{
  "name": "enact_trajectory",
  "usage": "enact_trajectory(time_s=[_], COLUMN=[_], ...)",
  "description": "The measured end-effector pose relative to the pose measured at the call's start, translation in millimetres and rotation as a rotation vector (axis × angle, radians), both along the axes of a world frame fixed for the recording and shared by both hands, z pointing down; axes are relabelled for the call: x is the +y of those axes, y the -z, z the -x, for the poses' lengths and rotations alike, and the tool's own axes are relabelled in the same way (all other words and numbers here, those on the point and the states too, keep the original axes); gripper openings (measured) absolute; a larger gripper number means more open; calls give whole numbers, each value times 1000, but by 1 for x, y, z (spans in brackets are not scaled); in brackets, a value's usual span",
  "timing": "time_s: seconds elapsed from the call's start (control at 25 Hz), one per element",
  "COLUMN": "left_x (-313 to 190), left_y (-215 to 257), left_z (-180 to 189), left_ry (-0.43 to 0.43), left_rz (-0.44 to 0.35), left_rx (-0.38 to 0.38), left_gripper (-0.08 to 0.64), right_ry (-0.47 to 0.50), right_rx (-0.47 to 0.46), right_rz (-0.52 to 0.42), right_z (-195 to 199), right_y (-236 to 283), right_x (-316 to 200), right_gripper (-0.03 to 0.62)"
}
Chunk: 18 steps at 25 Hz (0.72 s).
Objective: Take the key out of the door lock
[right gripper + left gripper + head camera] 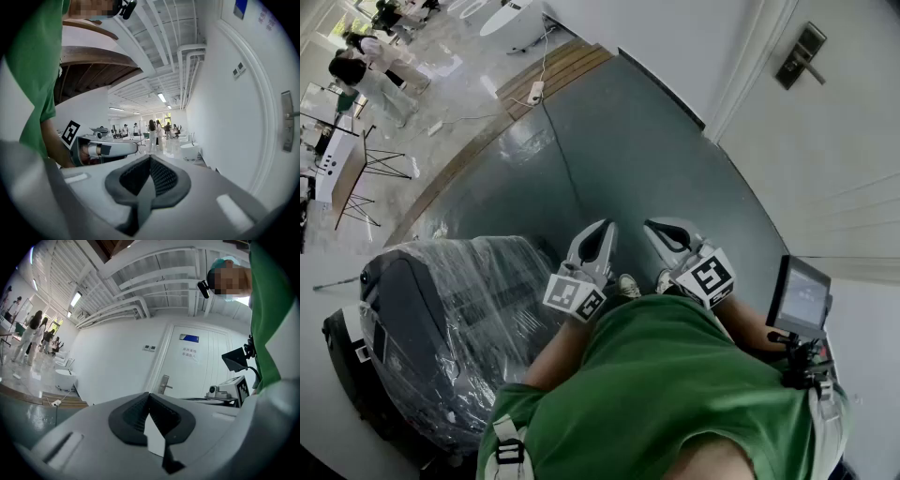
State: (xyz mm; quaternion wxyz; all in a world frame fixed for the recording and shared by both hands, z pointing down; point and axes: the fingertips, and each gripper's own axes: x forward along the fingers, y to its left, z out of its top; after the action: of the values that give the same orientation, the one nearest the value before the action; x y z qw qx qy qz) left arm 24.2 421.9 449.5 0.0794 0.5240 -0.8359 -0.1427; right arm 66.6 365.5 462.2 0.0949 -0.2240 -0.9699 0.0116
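Note:
The door lock, a dark plate with a lever handle, sits on the white door at the far upper right of the head view. It also shows far ahead as the lock in the left gripper view, and at the right edge as the lock in the right gripper view. No key can be made out at this distance. My left gripper and right gripper are held side by side close to my body, well short of the door. Both are shut and empty, seen close up as the left gripper and the right gripper.
A large machine wrapped in clear plastic stands at my left. A small screen on a mount sits at my right hip. Grey floor stretches to the door, with a cable and power strip on it. People stand far off at the upper left.

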Motion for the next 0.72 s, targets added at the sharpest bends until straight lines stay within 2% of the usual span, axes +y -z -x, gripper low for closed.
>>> enact_trajectory(time_s=[0.28,0.44,0.72], left_x=[0,0,-4], left_y=[0,0,0], left_z=[-3,-3,-1], left_ry=[0,2,-3], left_rz=[0,-2,-5], left_rx=[4,4,6], left_gripper=[-14,-14,-12], right_ry=[-16,-5,-18], right_rx=[13,-4,-20], right_rz=[28,12,43], right_z=[-2,-2,-1], right_y=[2,2,5], right_x=[0,0,-5], right_gripper=[2,2,2])
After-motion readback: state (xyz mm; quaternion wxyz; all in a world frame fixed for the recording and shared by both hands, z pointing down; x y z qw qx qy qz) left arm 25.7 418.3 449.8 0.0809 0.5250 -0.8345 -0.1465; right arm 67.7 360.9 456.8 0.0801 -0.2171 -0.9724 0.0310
